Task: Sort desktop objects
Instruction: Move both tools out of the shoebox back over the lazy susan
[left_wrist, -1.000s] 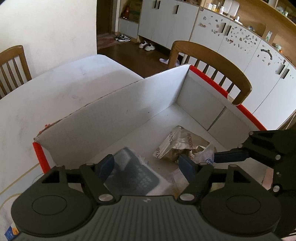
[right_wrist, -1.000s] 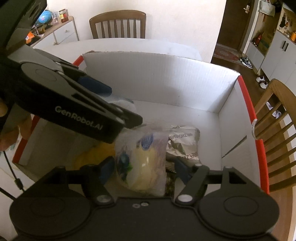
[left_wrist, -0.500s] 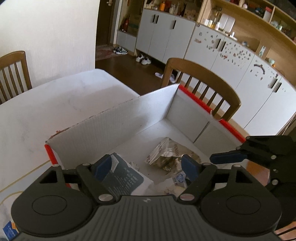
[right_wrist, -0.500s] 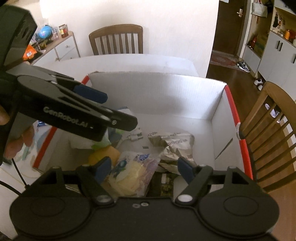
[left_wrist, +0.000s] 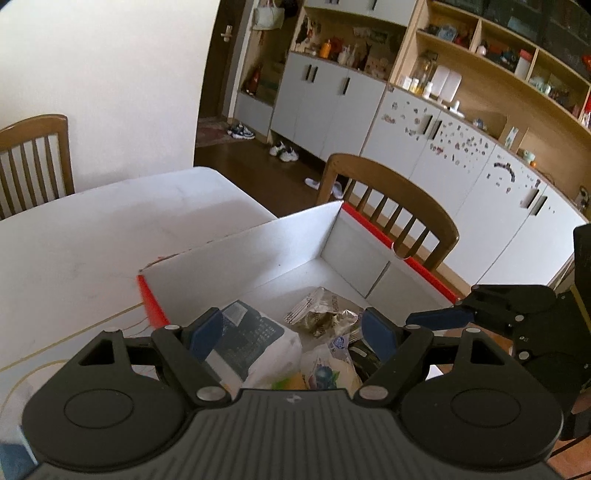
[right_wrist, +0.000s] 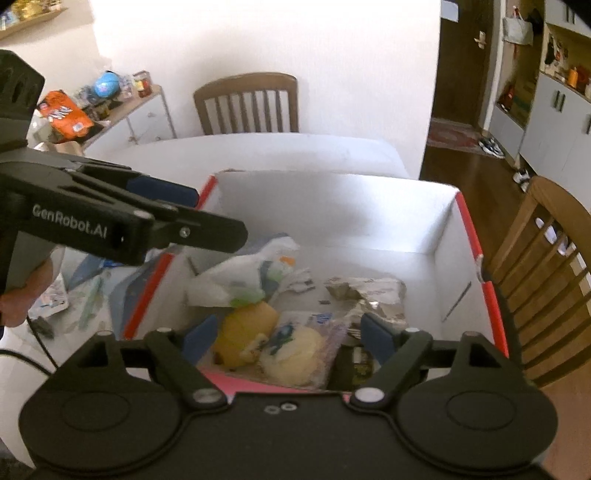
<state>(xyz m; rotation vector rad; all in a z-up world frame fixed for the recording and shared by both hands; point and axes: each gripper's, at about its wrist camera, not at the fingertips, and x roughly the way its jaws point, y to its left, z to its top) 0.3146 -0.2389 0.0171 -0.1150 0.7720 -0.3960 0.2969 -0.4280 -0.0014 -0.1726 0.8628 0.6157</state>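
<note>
A white cardboard box with red rim stands on the white table. Inside lie a crumpled silver foil packet, a white bag with a dark printed panel, a clear bag of yellow snacks and a yellow toy. My left gripper is open and empty above the box's near side; it also shows in the right wrist view. My right gripper is open and empty above the box, and shows in the left wrist view.
Wooden chairs stand at the table's far side and beside the box. Loose wrappers and papers lie on the table left of the box. White cabinets line the back wall.
Both grippers have risen and pulled back from the box. The snack bag that was between my right fingers now lies in the box.
</note>
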